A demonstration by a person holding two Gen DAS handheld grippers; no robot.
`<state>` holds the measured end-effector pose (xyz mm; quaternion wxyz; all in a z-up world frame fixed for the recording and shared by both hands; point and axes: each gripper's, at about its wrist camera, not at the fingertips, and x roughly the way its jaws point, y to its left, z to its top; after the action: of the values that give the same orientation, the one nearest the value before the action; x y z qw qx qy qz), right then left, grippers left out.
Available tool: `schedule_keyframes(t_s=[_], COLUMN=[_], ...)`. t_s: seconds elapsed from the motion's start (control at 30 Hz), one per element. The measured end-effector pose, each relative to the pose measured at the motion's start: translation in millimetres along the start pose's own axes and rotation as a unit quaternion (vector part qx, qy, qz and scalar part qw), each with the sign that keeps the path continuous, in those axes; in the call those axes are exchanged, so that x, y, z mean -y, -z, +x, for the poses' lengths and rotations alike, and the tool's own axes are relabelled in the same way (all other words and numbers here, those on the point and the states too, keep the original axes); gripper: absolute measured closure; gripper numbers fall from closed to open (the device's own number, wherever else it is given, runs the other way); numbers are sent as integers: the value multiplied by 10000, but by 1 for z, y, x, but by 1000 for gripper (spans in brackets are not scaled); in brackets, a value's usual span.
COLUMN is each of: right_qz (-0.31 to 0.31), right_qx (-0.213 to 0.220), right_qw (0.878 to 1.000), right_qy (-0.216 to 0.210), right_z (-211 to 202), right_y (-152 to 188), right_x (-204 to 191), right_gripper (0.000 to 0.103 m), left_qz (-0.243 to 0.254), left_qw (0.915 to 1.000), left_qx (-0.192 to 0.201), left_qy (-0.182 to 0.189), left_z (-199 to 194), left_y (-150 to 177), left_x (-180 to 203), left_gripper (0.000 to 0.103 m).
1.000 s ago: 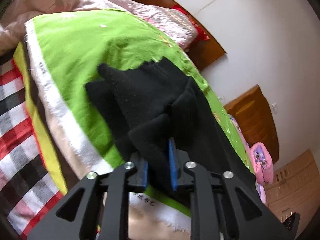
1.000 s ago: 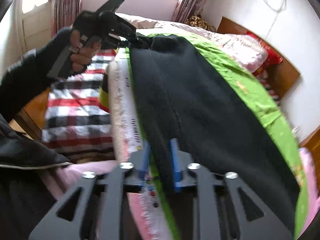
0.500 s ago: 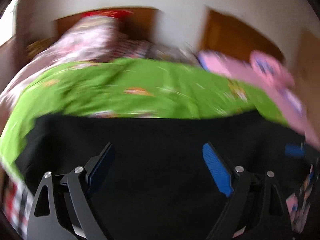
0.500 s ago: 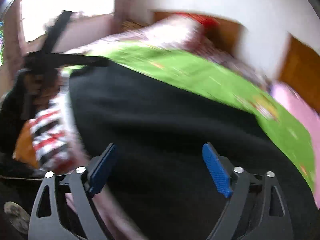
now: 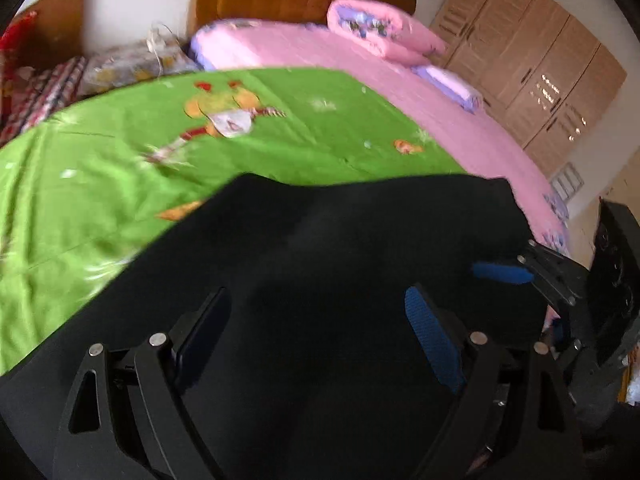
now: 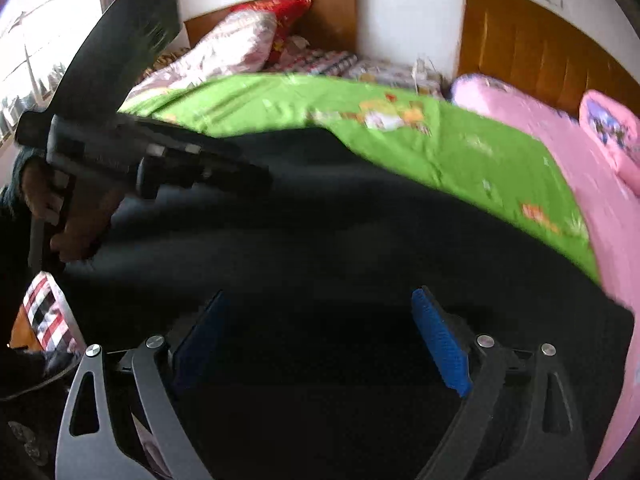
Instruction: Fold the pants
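Observation:
The black pants lie spread flat on the green bedsheet; they also fill the lower half of the right wrist view. My left gripper is open and empty just above the pants. My right gripper is open and empty above the pants too. The right gripper's blue pad shows at the pants' right edge in the left wrist view. The left gripper's body, held in a hand, shows at the left of the right wrist view.
A pink bed with a rolled pink quilt lies beyond the green sheet. Wooden headboards and a wardrobe line the walls. Floral pillows sit at the head. A checked blanket hangs at the near-left edge.
Both grippers have let go of the black pants and opened wide. Both have swung round to face across the bed, with the pants now lying flat beneath them.

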<state>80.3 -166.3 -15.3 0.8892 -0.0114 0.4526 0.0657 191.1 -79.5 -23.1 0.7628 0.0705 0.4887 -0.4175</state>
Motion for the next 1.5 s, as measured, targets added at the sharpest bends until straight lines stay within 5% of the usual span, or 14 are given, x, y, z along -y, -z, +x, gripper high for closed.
schedule_keyframes(t_s=[0.07, 0.27, 0.4, 0.53, 0.67, 0.8, 0.9, 1.0, 1.1, 1.2, 1.27, 1.4, 1.43, 1.5], right_qz=[183, 245, 264, 176, 567, 120, -146, -155, -141, -317, -453, -536, -612, -947], right_qx=[-289, -153, -218, -42, 446, -399, -376, -463, -182, 208, 282, -93, -259, -716], right_qw=[9994, 9994, 9993, 9995, 9970, 9991, 9992, 9988, 9997, 9992, 9980, 9963, 9956, 9917], right_qy=[100, -171, -141, 240, -269, -93, -55, 64, 31, -135, -332, -659, -657, -500], right_z=[8, -19, -26, -37, -45, 1, 0, -13, -23, -20, -3, 45, 57, 80], right_y=[18, 54, 60, 41, 20, 17, 31, 32, 16, -22, -50, -88, -89, -76], right_x=[13, 21, 20, 17, 17, -2, -6, 0, -5, -22, -38, -67, -76, -91], right_gripper=[13, 12, 12, 12, 11, 11, 7, 7, 7, 7, 7, 7, 7, 4], left_qz=[-150, -476, 200, 263, 226, 72, -5, -75, -414, -774, -1066, -1714, -1924, -2040], left_qw=[9998, 9986, 9991, 9969, 9956, 9952, 9837, 9718, 9508, 9498, 9398, 9296, 9344, 9292], left_qx=[-115, -54, 117, 350, 387, 556, 1112, 1192, 1151, 1088, 853, 394, 492, 478], left_qy=[55, 230, -365, -659, -826, -799, -1412, -2033, -2845, -2829, -3134, -3238, -2957, -3044], left_z=[23, 36, 43, 31, 39, 33, -13, -58, -100, -118, -117, -113, -117, -121], left_y=[-7, -27, -18, -23, -29, -33, -32, -15, 32, 76, 104, 130, 134, 133], left_x=[-9, -27, 0, 11, 8, -1, -15, -28, -41, -52, -66, -109, -120, -130], left_gripper=[9, 5, 2, 3, 2, 4, 5, 3, 2, 2, 2, 1, 1, 1])
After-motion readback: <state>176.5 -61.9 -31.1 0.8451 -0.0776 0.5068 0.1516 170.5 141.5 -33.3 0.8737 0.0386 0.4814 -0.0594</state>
